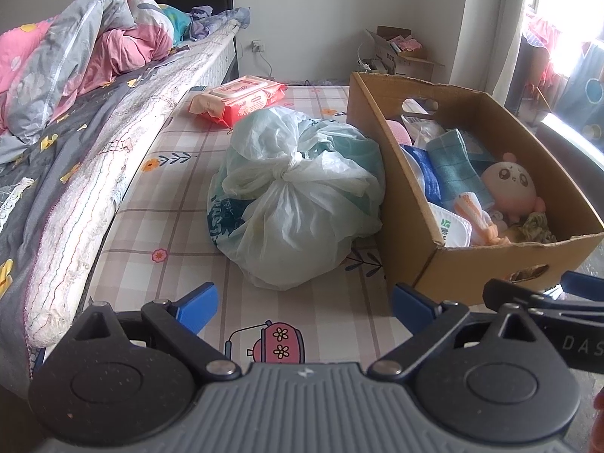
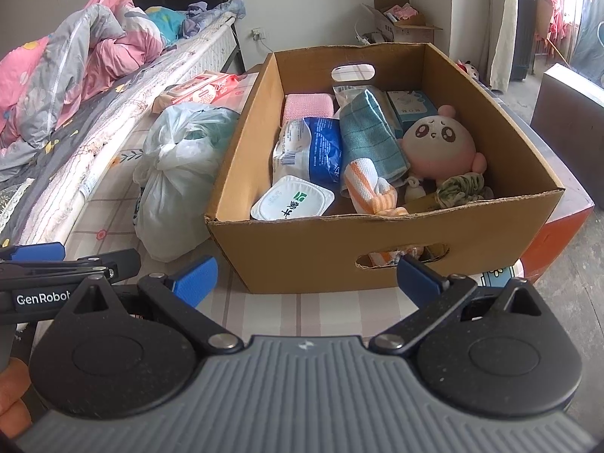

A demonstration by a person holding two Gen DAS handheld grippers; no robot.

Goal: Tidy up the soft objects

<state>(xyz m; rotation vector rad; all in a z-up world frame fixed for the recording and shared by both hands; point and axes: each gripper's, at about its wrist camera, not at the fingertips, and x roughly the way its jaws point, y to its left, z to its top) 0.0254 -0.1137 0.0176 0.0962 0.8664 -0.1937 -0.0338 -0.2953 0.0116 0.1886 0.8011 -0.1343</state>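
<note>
Ahead, tied bag [image 1: 298, 196] lies beyond left gripper's [image 1: 304, 304] spread jaws.

A rumpled pink-and-grey quilt [image 1: 87, 49] lies on the bed [image 1: 113, 158] at left, an open carton [image 2: 406, 24] far by the wall.

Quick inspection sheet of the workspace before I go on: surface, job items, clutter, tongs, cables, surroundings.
Surface: checked mat, beside the bed.
Job's things: open box holds plush, teal towel, striped cloth, pink cloth, blue pack, white tub.
Clutter: tied bag left of the box, touching it; wipes pack behind.
Tongs: left tongs open, empty; right tongs open, empty.
Cables: wire from wall socket.
Surroundings: far carton, curtain.
</note>
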